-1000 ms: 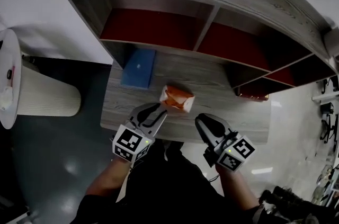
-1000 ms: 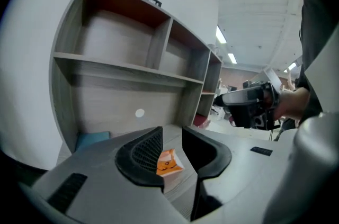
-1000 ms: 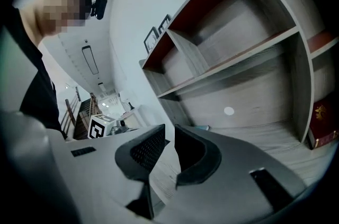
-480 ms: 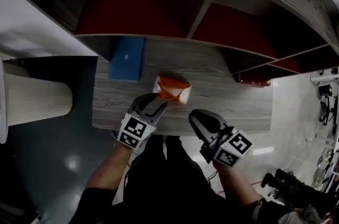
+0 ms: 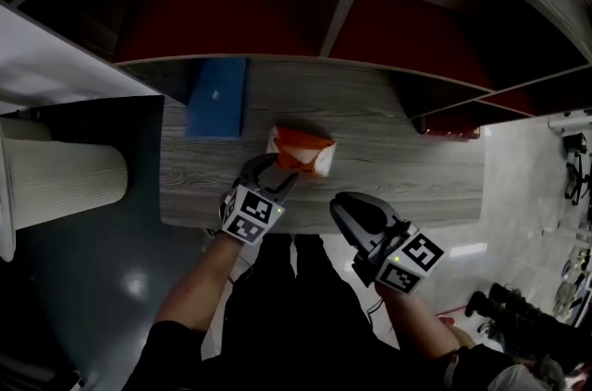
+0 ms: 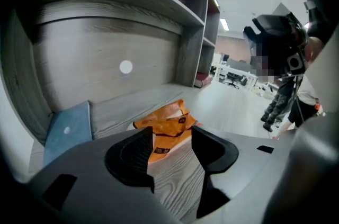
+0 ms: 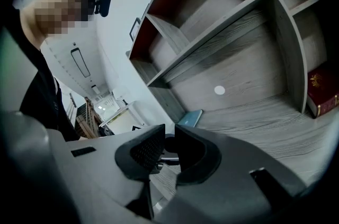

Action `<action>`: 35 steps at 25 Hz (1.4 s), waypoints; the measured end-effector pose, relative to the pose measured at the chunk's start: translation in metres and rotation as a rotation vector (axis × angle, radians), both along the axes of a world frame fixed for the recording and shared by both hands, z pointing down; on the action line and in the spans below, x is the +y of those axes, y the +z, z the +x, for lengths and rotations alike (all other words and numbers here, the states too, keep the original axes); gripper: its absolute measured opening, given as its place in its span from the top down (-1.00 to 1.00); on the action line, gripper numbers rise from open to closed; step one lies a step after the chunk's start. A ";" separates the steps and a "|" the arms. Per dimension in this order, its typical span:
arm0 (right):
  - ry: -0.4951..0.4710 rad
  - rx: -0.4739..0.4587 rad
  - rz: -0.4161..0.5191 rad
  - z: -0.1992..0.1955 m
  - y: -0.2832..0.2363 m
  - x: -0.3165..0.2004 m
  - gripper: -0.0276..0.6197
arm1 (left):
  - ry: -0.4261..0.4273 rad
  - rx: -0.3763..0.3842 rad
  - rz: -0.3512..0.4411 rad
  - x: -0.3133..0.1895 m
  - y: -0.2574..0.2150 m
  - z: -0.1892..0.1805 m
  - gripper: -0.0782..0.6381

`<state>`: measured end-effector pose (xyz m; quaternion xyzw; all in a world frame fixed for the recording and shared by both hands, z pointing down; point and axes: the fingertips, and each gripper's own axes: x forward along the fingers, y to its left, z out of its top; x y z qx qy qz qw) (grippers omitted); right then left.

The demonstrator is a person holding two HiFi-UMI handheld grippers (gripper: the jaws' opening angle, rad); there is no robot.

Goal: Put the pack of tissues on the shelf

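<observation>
1. The orange and white soft pack of tissues (image 5: 301,149) (image 6: 168,130) is lying on the grey wood-grain lower board (image 5: 416,167) of the shelf unit, near its front edge and about mid-width.
2. I am holding the left gripper (image 5: 276,179) (image 6: 172,134) right at the pack's near end. Its jaws have just been opening and are standing wide apart. The pack is sitting just ahead of them and partly between the tips, with neither pad pressing on it, so the pack is released.
3. The right gripper (image 5: 350,209) (image 7: 169,135) is hanging over the board's front edge, to the right of the pack and apart from it. Its jaws are drawn nearly together with nothing between them.
4. A flat blue book (image 5: 216,96) (image 6: 66,133) is lying to the left of the pack, apart from it.
5. A dark red book (image 5: 449,123) (image 7: 323,91) is standing in the low compartment at the right.
6. A white ribbed cylindrical bin (image 5: 55,181) is standing on the floor at far left.
</observation>
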<state>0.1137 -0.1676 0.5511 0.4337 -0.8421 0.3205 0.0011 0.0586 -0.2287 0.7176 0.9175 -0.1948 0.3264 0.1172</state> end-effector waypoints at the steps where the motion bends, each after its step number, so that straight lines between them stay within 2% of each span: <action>1: 0.003 0.001 -0.002 0.001 0.001 0.001 0.85 | 0.006 -0.018 0.006 0.000 0.005 0.001 0.15; 10: 0.025 0.002 -0.011 0.009 0.000 0.007 0.85 | -0.004 -0.074 -0.003 -0.010 0.028 0.010 0.15; 18: 0.034 0.008 0.007 0.011 -0.016 0.007 0.85 | 0.025 -0.061 -0.013 -0.002 0.018 0.014 0.55; 24: 0.027 0.011 0.045 0.008 -0.039 0.009 0.85 | 0.033 -0.022 0.008 0.006 -0.014 0.018 0.60; 35: 0.083 0.003 0.131 0.023 -0.082 0.016 0.85 | 0.010 0.058 0.089 0.009 -0.106 0.020 0.63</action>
